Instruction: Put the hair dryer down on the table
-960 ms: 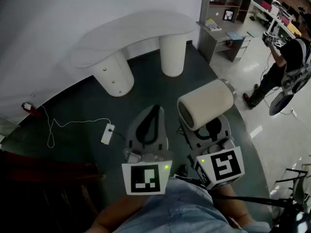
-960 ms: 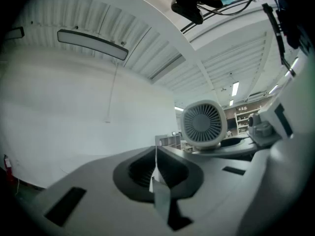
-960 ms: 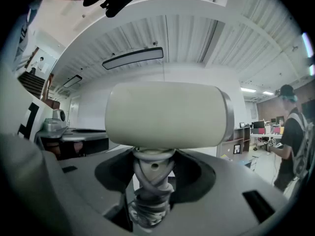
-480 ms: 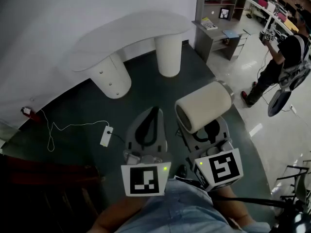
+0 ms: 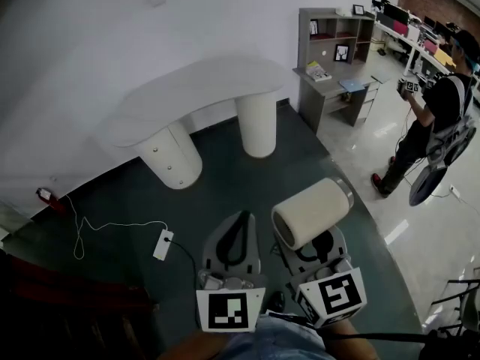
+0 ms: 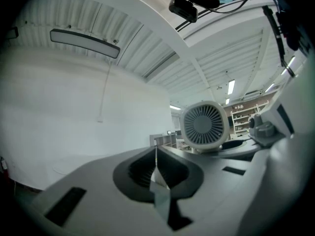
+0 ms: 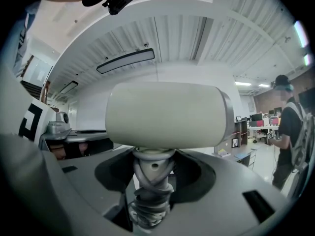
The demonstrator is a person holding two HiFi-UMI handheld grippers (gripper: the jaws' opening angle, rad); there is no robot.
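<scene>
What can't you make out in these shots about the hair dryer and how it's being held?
- Hair dryer handle: in the head view it is hidden under the dryer's own barrel and the right gripper.
- Cord end and plug: in the right gripper view the wrapped cord is cut off by the bottom edge.
- Shelf contents: too small to tell in the head view.

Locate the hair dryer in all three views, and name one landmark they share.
Head view: hair dryer lower centre-right, cream barrel lying crosswise.
Left gripper view: hair dryer right of centre, grille end facing the camera.
Right gripper view: hair dryer fills the centre, handle clamped between the jaws.
Shared landmark: grey shelf unit.
</scene>
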